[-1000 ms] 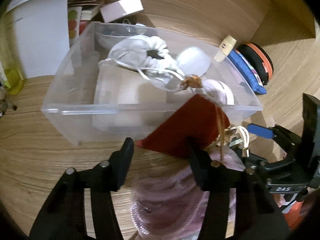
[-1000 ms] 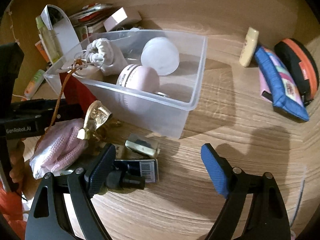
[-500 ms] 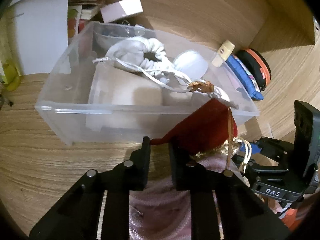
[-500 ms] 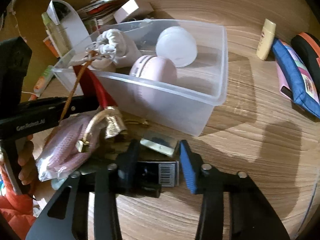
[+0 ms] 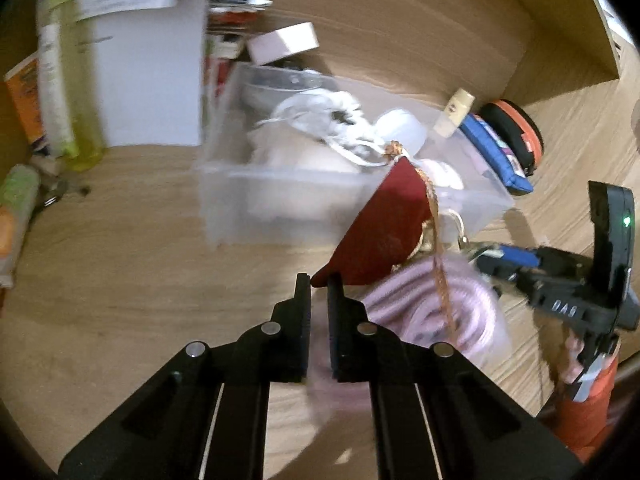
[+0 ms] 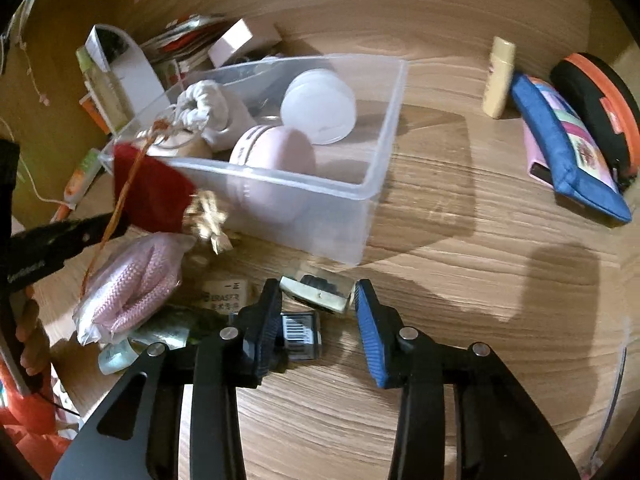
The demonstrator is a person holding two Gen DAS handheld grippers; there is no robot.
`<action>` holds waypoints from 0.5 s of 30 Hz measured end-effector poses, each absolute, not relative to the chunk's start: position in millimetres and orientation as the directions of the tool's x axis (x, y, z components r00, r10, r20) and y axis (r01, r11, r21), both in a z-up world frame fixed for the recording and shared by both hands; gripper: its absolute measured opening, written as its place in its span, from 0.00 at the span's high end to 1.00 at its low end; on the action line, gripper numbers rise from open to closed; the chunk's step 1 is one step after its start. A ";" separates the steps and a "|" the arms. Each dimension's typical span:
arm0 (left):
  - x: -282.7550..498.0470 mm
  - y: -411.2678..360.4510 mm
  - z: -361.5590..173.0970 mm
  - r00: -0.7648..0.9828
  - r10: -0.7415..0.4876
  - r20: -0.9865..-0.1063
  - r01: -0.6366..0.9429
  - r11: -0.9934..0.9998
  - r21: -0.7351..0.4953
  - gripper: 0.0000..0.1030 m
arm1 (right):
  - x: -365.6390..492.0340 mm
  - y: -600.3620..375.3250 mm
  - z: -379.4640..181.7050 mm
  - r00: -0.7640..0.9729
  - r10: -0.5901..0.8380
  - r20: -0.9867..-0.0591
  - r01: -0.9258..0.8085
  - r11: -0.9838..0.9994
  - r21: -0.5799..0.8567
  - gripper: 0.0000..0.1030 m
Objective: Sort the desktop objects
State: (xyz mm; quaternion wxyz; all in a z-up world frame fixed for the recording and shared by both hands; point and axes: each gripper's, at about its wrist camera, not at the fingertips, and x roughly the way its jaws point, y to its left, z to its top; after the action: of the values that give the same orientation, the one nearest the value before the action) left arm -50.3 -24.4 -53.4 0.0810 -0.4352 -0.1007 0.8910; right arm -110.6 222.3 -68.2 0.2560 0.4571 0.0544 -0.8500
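Left wrist view: the left gripper has pinched down on the corner of the red pouch, jaws nearly together with the cloth tip between them, mid-frame just below the clear bin. The pouch looks like soft velvet, light and floppy, so a corner pinch should carry it, though it will swing, and its gold cord trails over the pink rope pack at lower right and could snag. From the right wrist camera the right gripper is clamped around a small clear case at lower centre, blue pads against both ends; it looks rigid and slick, so a square, firm hold across the ends suits it best. In that view the pouch hangs at left against the bin's near corner. Writing now: a white eraser beside the case reads "ERASER" with small characters I can't make out, a barcode label sits under the left finger, and the other gripper's body shows "DAS" at right of the left view. In the bin sit a white drawstring bag, a pink round case and a white one.
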 end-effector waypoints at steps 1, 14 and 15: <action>-47.9 -28.2 -53.7 -0.606 0.223 -0.764 -0.046 -0.968 -0.246 0.94 | -110.0 223.9 -66.8 -0.456 -0.389 -0.800 0.486 -0.862 0.142 0.66; -11.4 -68.4 -53.6 -0.583 0.167 -0.796 0.040 -0.972 -0.233 0.93 | -110.2 217.7 -53.3 -0.481 -0.422 -0.768 0.513 -0.846 0.144 0.66; -10.3 -67.7 -53.6 -0.584 0.160 -0.796 0.041 -0.973 -0.225 0.93 | -110.2 216.4 -52.1 -0.482 -0.424 -0.767 0.516 -0.845 0.143 0.66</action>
State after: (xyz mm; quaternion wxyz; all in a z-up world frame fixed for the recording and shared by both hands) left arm -10.3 -67.7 -53.6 0.0335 -0.4550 -0.1103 0.8830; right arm -110.2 216.4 -52.1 0.2736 0.4290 0.0536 -0.8592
